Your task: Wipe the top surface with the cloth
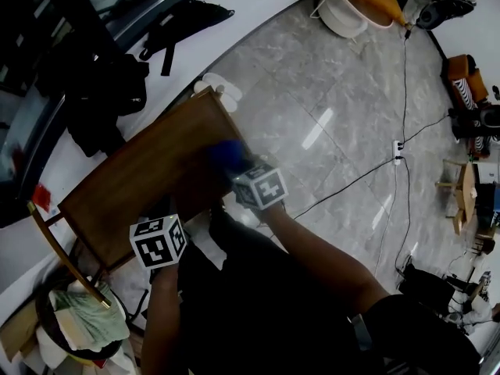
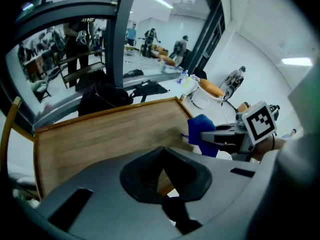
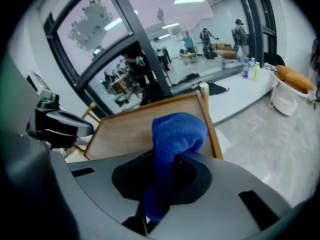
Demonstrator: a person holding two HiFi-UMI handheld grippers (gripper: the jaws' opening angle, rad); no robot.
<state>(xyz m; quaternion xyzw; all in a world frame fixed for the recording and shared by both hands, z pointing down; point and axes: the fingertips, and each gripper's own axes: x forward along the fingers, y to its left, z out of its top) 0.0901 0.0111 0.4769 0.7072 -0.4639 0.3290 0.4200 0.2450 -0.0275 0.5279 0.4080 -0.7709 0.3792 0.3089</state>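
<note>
Two grippers reach forward from your body toward the wooden worktop [image 1: 133, 186]. Your right gripper [image 3: 143, 220], on the arm stretched further out, has its jaws clamped on the blue cloth [image 3: 176, 129], which is at the worktop's right edge. Your left gripper [image 2: 175, 211] hangs at the near edge, jaws together on nothing

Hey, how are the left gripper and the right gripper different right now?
The right gripper is shut on the blue cloth, while the left gripper holds nothing and its jaws look closed together. The right gripper reaches out over the wooden table top, with the cloth near its right edge. The left gripper sits back by the near edge. Both point toward the table.
</note>
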